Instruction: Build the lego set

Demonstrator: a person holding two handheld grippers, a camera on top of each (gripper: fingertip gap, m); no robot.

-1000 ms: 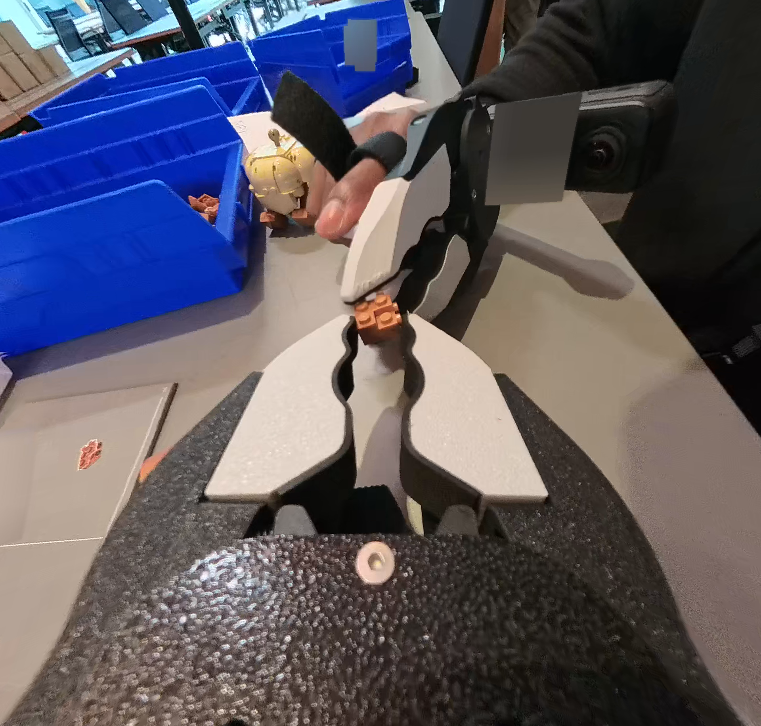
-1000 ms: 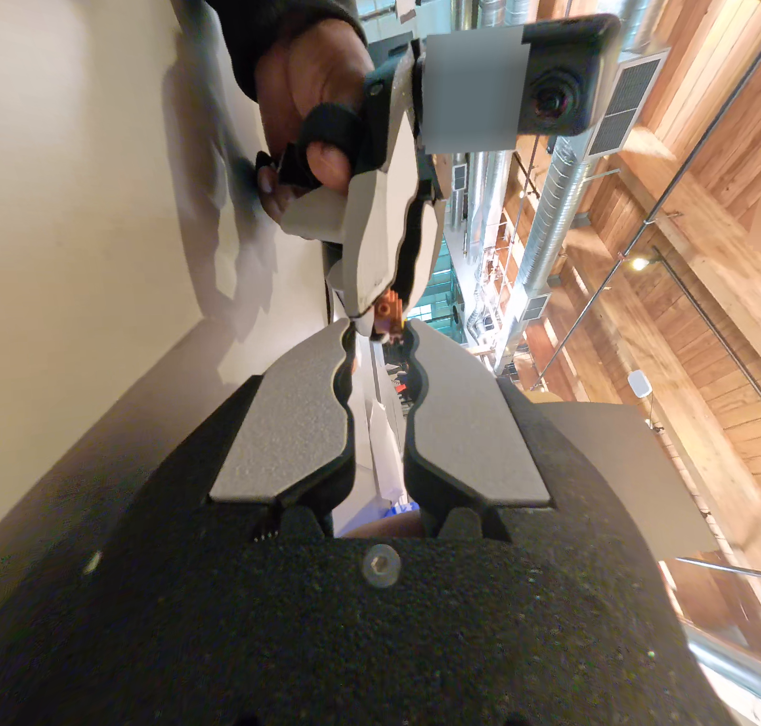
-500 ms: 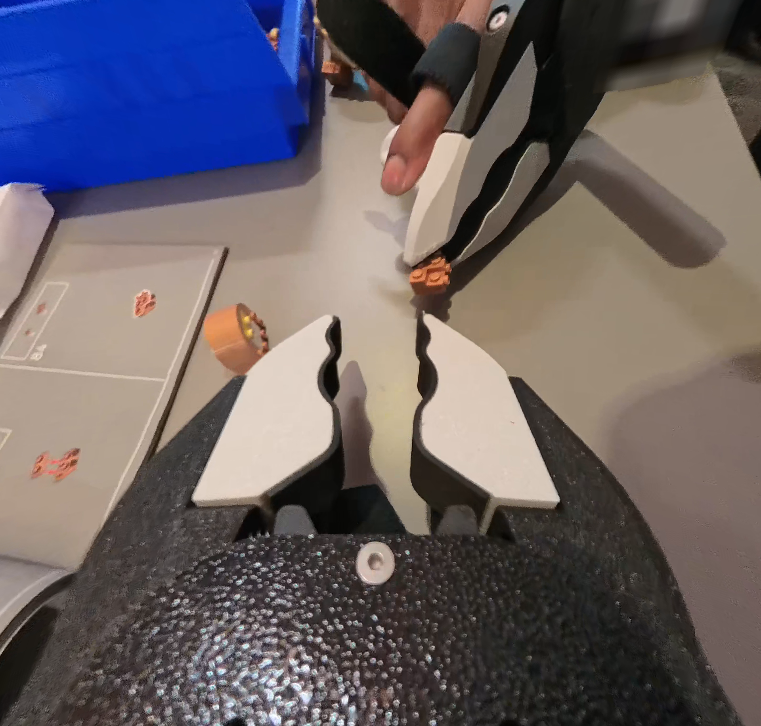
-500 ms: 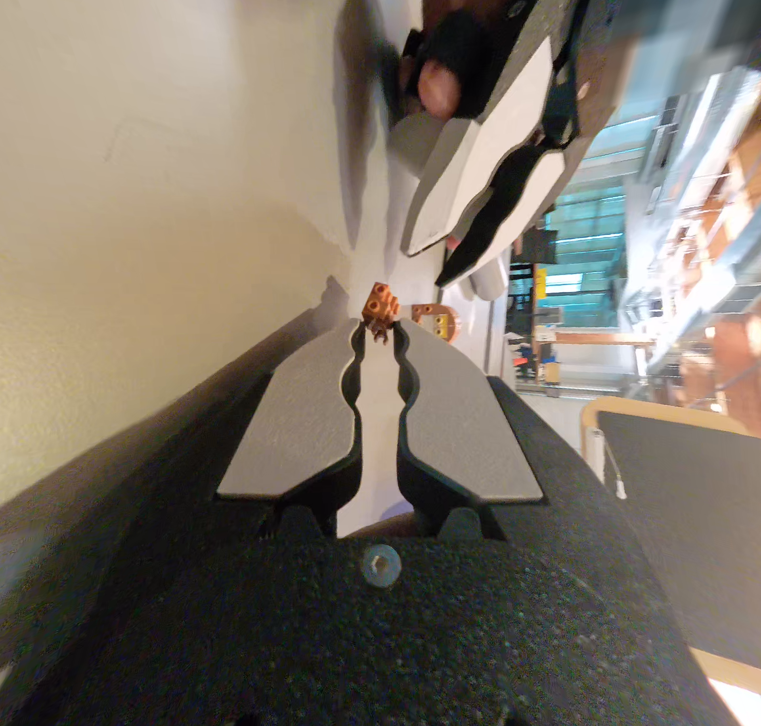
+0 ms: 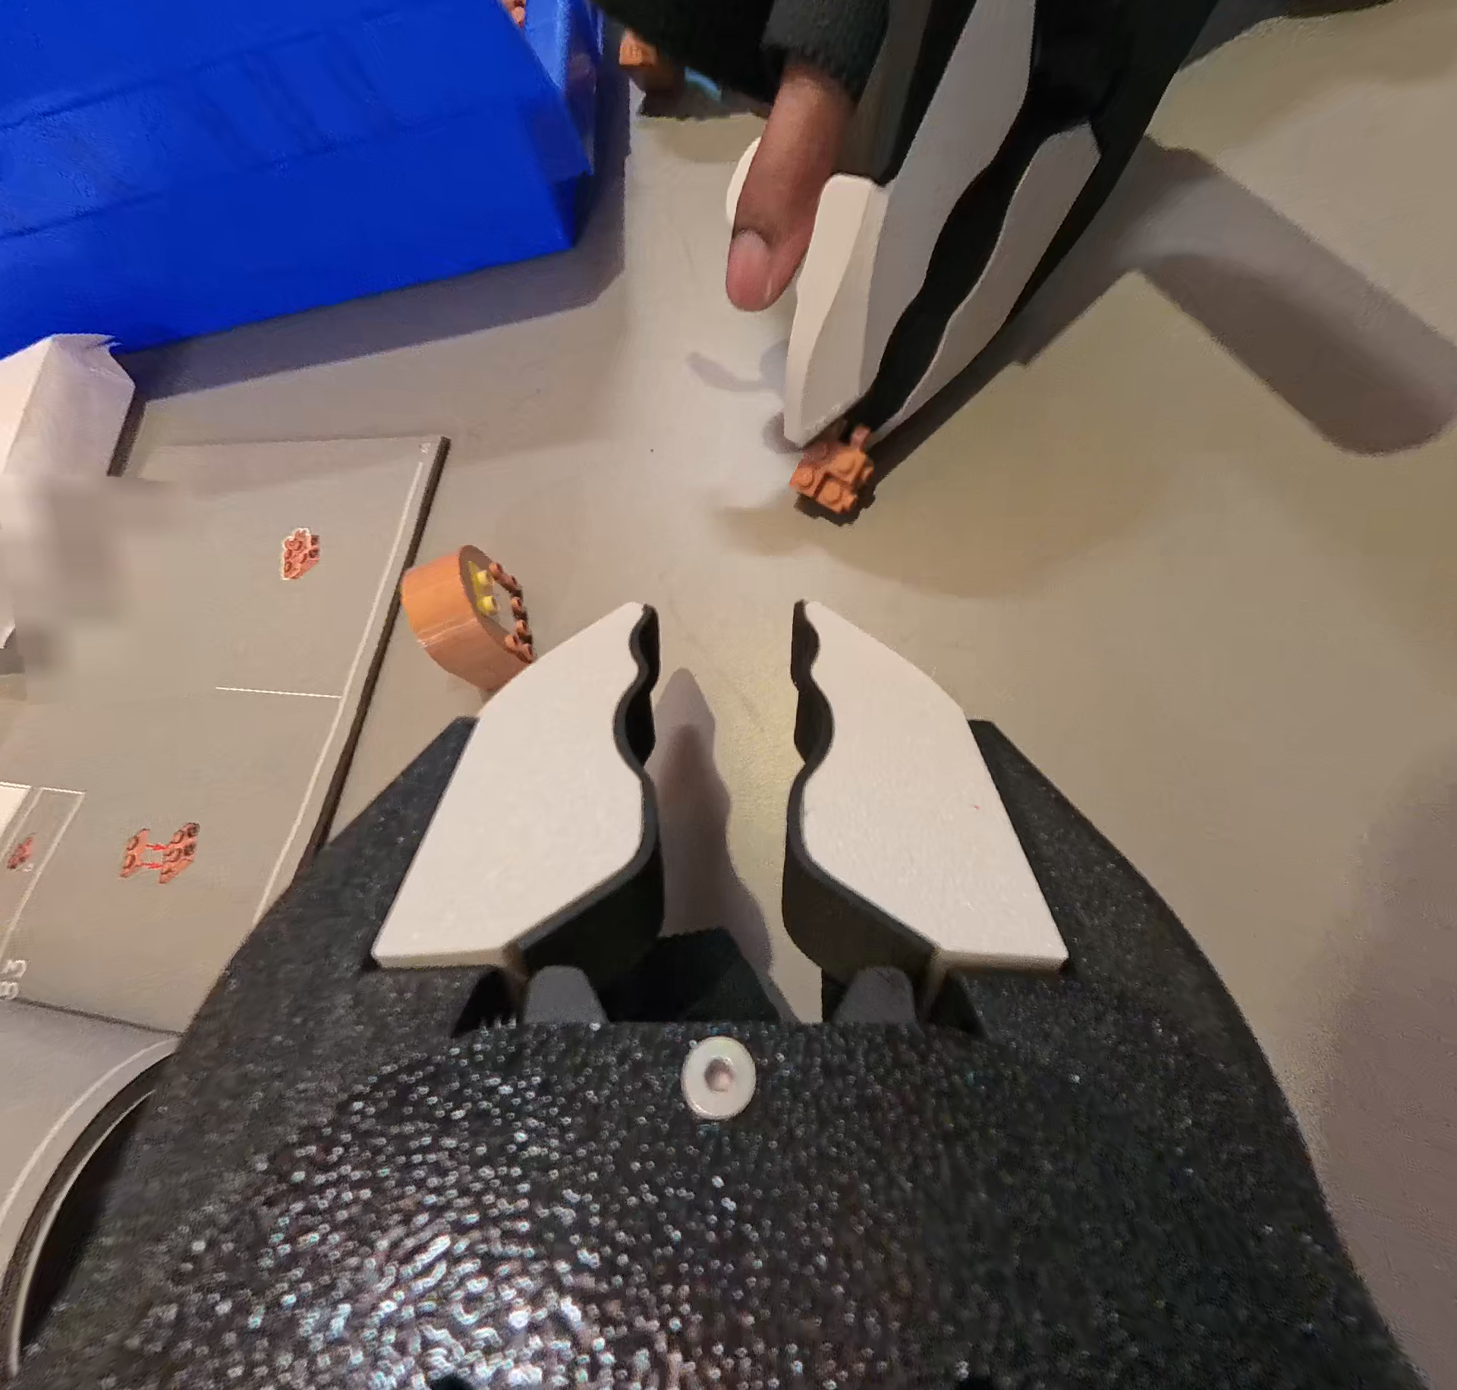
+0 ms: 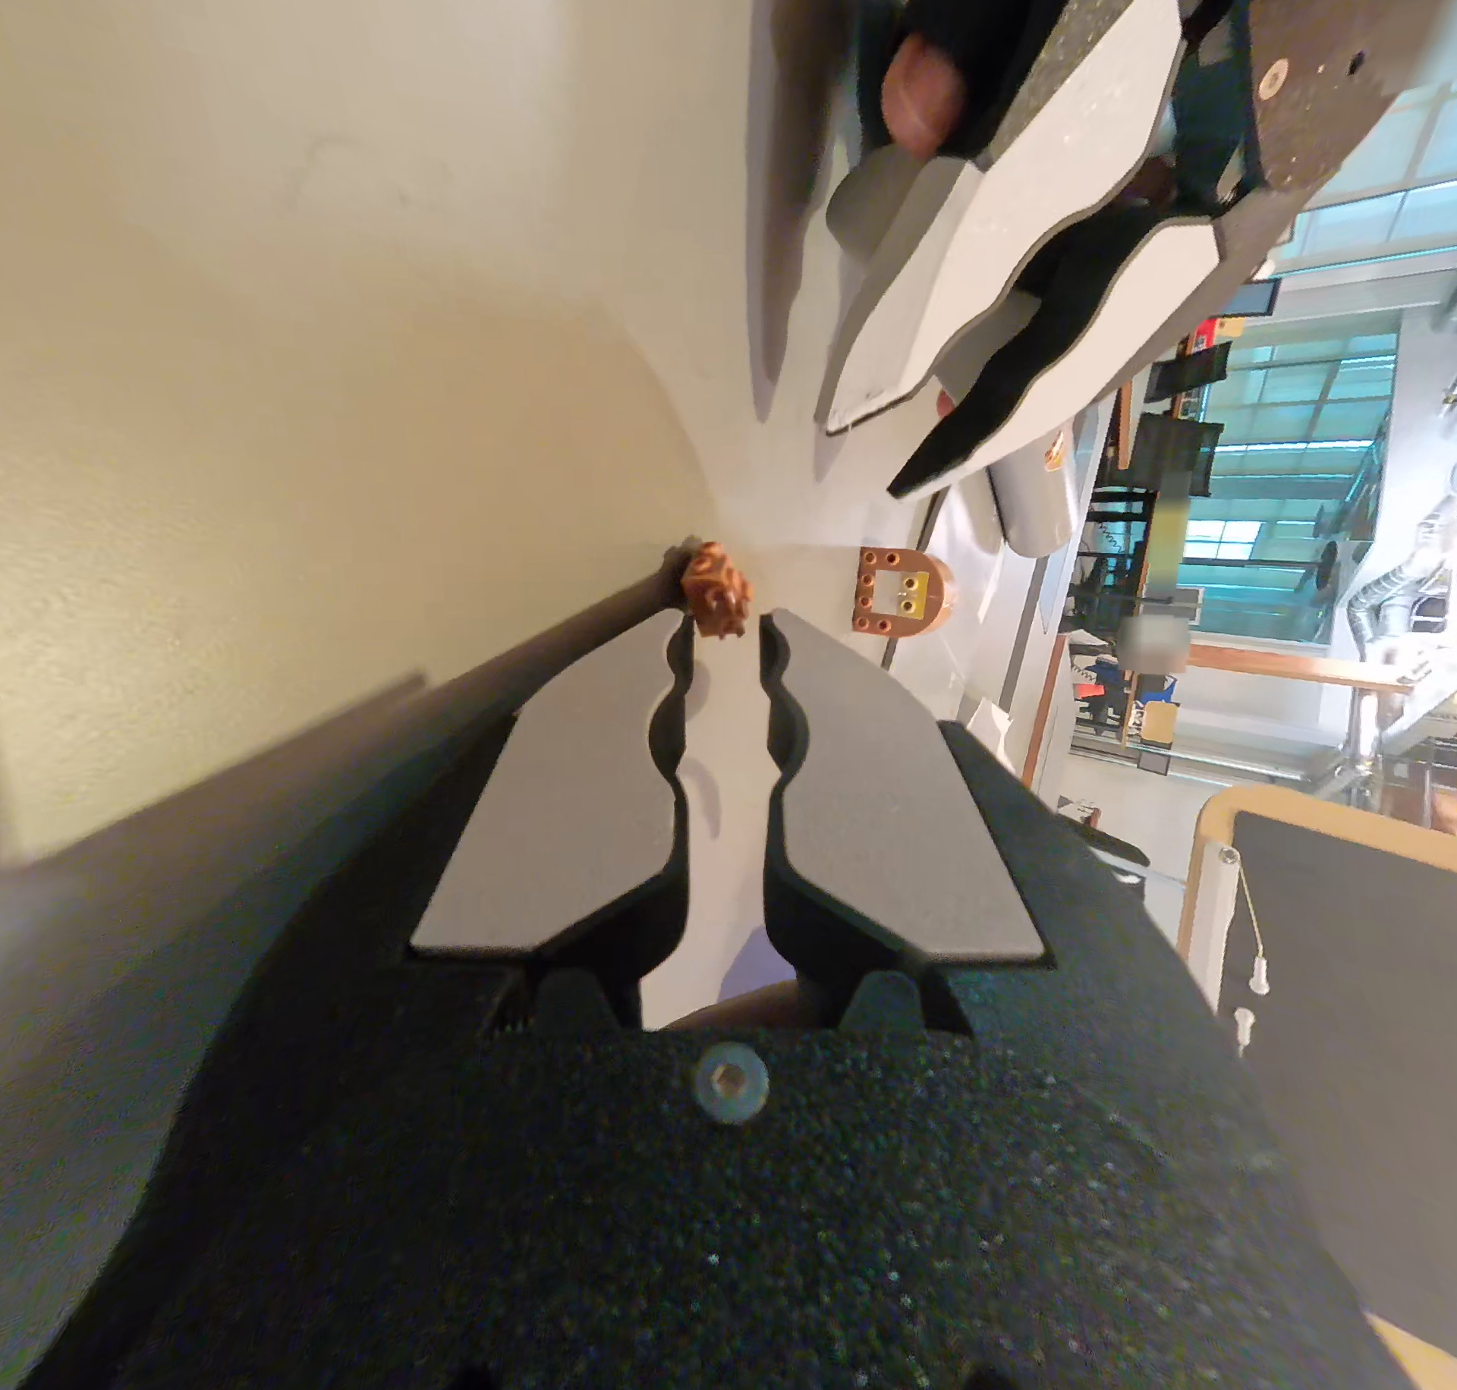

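My left gripper [image 5: 721, 619] is open and empty, low over the grey table [image 5: 1104, 643]. It also shows in the right wrist view [image 6: 867, 457], at the top right. A small brown brick assembly [image 5: 834, 477] lies on the table ahead of it, at the tips of my right gripper [image 5: 836, 438]. In the right wrist view the brick [image 6: 716, 589] sits just past my right gripper [image 6: 721, 623], against the left fingertip. A thin gap shows between the brick and the right fingertip [image 6: 776, 627], so the pads do not press it.
A brown arch-shaped piece with yellow studs [image 5: 465, 627] lies left of my left gripper, beside a grey instruction sheet [image 5: 197, 682]. It also shows in the right wrist view [image 6: 903, 591]. A blue bin [image 5: 276, 130] stands at the far left. A person's finger [image 5: 769, 248] rests on the right gripper. The left gripper's tips are roughly 6 cm from the right gripper's.
My left gripper let go of the brown brick, opened and drew back. My right gripper brought the brick down to the table. The brick has shifted toward its left finger.
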